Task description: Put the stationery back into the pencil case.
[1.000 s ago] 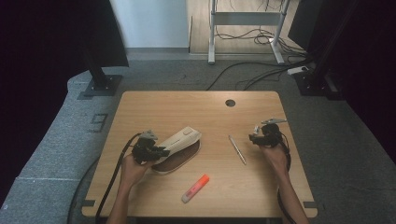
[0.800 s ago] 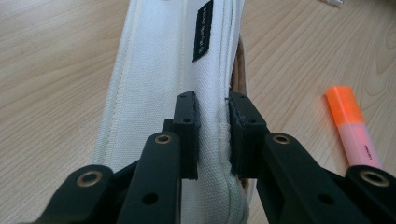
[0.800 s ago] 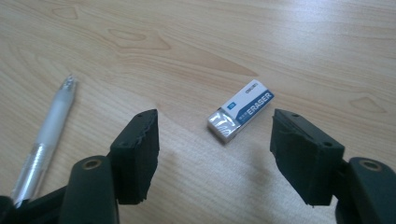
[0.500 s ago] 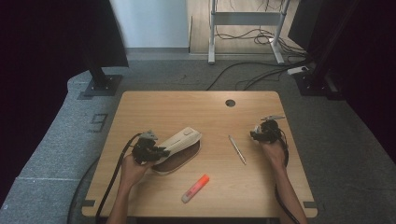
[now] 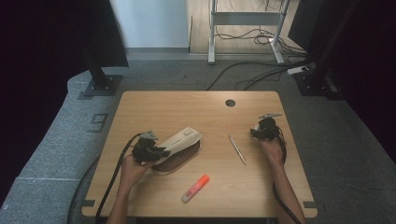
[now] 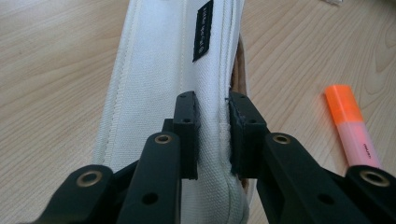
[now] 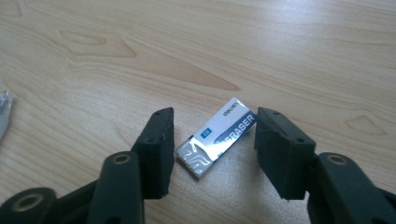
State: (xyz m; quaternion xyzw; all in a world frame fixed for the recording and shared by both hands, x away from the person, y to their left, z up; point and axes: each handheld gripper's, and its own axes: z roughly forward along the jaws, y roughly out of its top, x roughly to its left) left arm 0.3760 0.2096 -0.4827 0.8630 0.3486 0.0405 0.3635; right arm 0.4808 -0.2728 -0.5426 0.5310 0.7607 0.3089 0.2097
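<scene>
While pinched on a fold of the cream canvas pencil case [image 6: 163, 70] with its small black label, left gripper [image 6: 212, 128] nearly fully closed, pads pressing the fabric from both sides. Case lying on the light wooden table [image 5: 187, 107], left of centre, brown underside showing in the high view [image 5: 177, 149]. Orange and pink highlighter [image 6: 353, 128] on the wood just beside the case, nearer the person's edge. Right gripper [image 7: 212, 149] lowered over the small white and blue eraser in its printed sleeve [image 7: 217, 136], jaws partly apart and just been closing, eraser flat on the table between them, left pad almost at its corner, right pad slightly clear, no grip yet. Slim silver pen [image 5: 236, 149] between case and right gripper, apart from both.
</scene>
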